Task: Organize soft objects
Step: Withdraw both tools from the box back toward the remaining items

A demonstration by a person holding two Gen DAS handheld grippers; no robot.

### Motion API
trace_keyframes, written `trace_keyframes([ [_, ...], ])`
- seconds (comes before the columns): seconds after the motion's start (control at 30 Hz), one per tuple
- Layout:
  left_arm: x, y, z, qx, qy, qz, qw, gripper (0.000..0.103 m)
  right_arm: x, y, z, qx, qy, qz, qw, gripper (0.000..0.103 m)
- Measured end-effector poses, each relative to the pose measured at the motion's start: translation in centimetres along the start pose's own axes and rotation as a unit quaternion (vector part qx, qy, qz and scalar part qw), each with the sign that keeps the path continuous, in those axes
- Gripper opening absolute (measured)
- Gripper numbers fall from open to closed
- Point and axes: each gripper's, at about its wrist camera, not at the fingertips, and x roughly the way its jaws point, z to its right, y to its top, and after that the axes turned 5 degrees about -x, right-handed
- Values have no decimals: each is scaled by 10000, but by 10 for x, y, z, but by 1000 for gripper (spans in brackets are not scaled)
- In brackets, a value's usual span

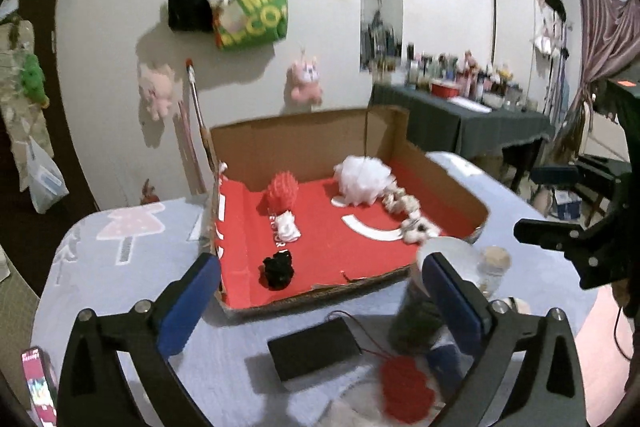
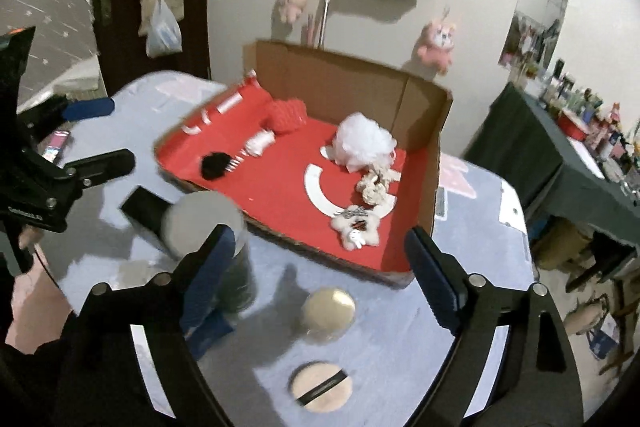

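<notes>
Both my jaws are wide apart, empty. Beige powder puff (image 2: 321, 387) sits on the worktop right below my right gripper (image 2: 320, 275); cardboard box (image 2: 436, 163) is ahead. Risk: bumping that jar (image 2: 208, 227) (it's hugging my left-hand finger) going down.

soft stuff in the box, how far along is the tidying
Roughly midway. Done: the cardboard box already holds the white puff, red sponge, black scrunchie and star plush. In hand: nothing; the left gripper and right gripper are open. Left: the round powder puff and red yarn piece lie on the table.
</notes>
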Motion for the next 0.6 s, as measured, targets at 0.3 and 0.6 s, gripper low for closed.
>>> trace_keyframes([
  [0.3, -47, -46, 26, -121, 46, 741, 9972, 103, -56, -45, -31, 506, -365, 992, 9931, 95],
  [0.6, -61, -83, 44, -130, 175, 1203, 9925, 103, -66, -87, -59, 551, -891, 1510, 9830, 96],
])
